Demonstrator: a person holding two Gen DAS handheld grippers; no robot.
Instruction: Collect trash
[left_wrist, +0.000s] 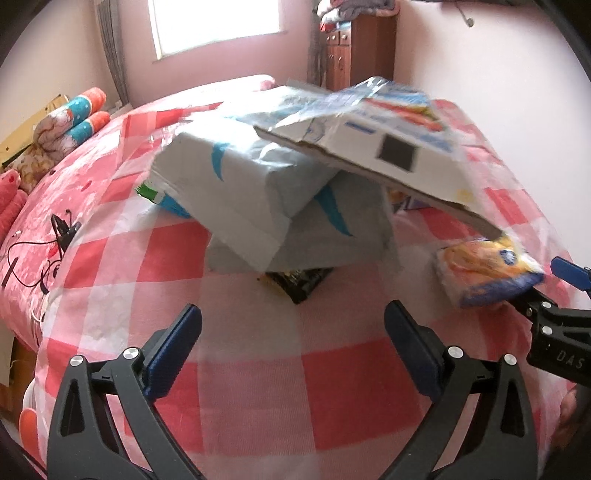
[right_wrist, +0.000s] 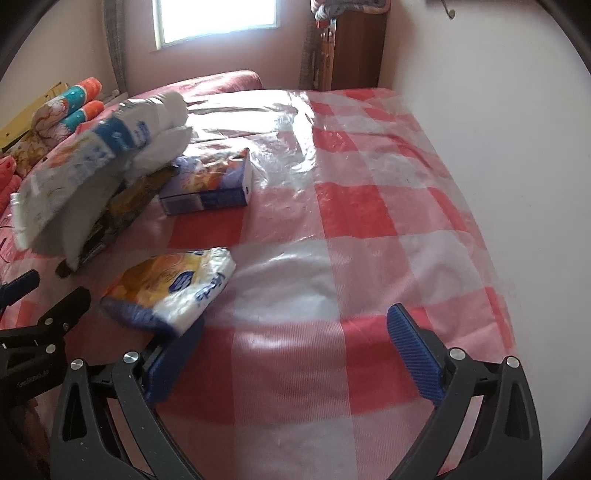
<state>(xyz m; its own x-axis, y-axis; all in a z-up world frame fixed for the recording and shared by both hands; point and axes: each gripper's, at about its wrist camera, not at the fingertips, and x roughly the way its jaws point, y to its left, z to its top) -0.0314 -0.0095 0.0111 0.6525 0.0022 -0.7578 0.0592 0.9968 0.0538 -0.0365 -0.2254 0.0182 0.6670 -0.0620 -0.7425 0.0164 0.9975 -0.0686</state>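
- We are holding the left gripper (left_wrist: 293, 332) low over the bed (left_wrist: 258, 369), with its jaws spread wide and nothing between them.
- We are holding the right gripper (right_wrist: 295, 332) likewise wide apart; an orange packet (right_wrist: 170, 288) is lying by its left finger (right_wrist: 173, 365), overlapping the tip, with no squeeze visible.
- In the left view, we are seeing that same packet at the tip of the right gripper's arm, at the right edge.
- We are working over a red-and-white checked sheet (right_wrist: 354, 210) under a clear plastic film.
- Just beyond the left gripper, a dark wrapper (left_wrist: 299, 284) is lying flat, partly under a grey bag (left_wrist: 251, 192).
- The grey bag is propping up a white carton (left_wrist: 373, 155), which is tilting down toward the right and is blurred.
- In the right view, a blue box (right_wrist: 210, 184) is resting on the sheet behind the packet, just beside the pile.
- Farther left, rolled bedding (left_wrist: 74, 118) is sitting at the bed's edge.
- At the far wall, a window (left_wrist: 218, 26) is letting in bright light, and a wooden cabinet (left_wrist: 354, 48) is standing in the corner.
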